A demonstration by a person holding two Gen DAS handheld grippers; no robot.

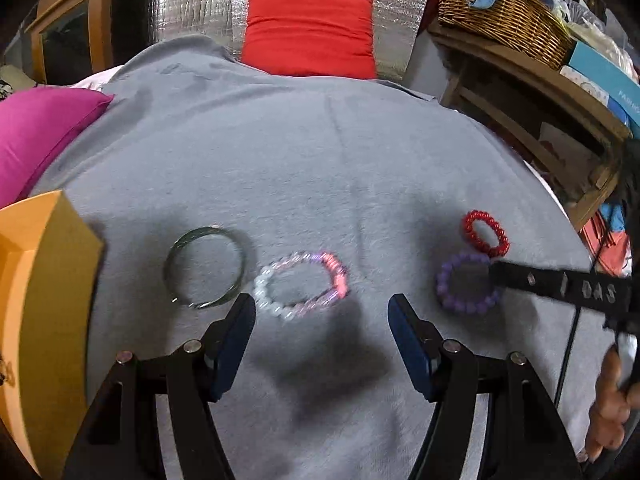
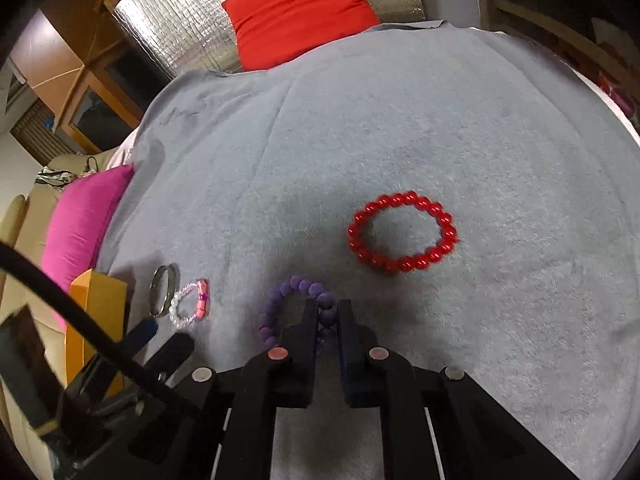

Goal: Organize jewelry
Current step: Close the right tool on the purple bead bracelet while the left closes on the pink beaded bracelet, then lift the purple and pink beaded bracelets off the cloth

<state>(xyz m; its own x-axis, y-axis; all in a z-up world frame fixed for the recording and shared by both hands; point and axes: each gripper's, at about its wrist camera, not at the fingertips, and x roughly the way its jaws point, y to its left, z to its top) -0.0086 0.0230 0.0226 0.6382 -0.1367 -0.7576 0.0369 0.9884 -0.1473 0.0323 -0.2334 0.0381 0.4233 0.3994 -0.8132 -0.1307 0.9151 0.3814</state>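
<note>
Purple bracelet (image 2: 280,308): light, floppy beads on elastic, likely to roll; right gripper (image 2: 328,316) pinches its rim bead strand. Left gripper (image 1: 322,312) gapes wide, empty.

On the blanket (image 1: 320,160), left to right: box (image 1: 40,300), bangle (image 1: 206,266), mixed-bead bracelet (image 1: 302,284), matte-bead bracelet (image 1: 466,284); glossy-bead bracelet (image 1: 485,233) just behind it.

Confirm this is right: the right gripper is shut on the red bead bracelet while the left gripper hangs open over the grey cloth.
Not quite. The right gripper is shut on the purple bead bracelet, not the red bead bracelet, which lies untouched further out on the grey cloth; the right wrist view shows this. The left gripper does hang open over the cloth.
</note>
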